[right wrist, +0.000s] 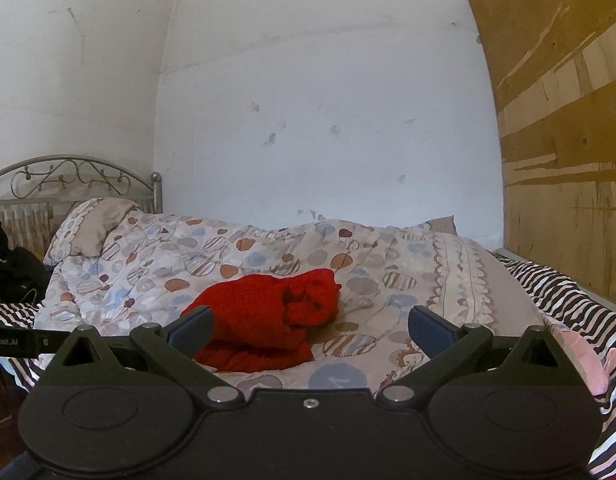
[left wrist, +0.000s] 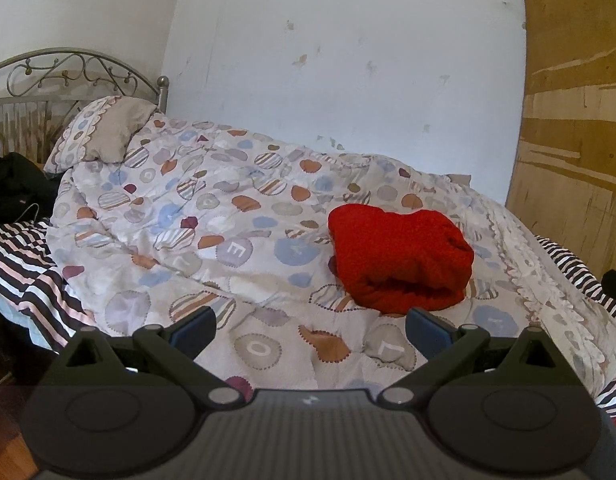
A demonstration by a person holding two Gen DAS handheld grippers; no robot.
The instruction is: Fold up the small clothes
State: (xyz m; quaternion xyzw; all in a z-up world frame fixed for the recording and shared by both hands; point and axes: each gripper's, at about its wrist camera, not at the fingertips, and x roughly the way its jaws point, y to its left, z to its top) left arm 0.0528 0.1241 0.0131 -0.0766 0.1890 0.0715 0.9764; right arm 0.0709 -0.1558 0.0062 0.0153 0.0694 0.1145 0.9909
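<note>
A red knitted garment (left wrist: 400, 258) lies bundled in a thick fold on the patterned duvet (left wrist: 227, 216). In the left wrist view it sits ahead and to the right of my left gripper (left wrist: 311, 326), which is open, empty and held back from it. In the right wrist view the red garment (right wrist: 263, 316) lies ahead and left of centre on the duvet (right wrist: 388, 280). My right gripper (right wrist: 311, 325) is open and empty, and its left finger overlaps the garment's near left edge in the image.
A pillow (left wrist: 103, 132) and a metal headboard (left wrist: 67, 68) are at the far left. A striped sheet (left wrist: 31, 276) shows at both bed edges. A brown board (left wrist: 576, 120) stands at the right. Dark clothing (left wrist: 11, 184) lies at the far left.
</note>
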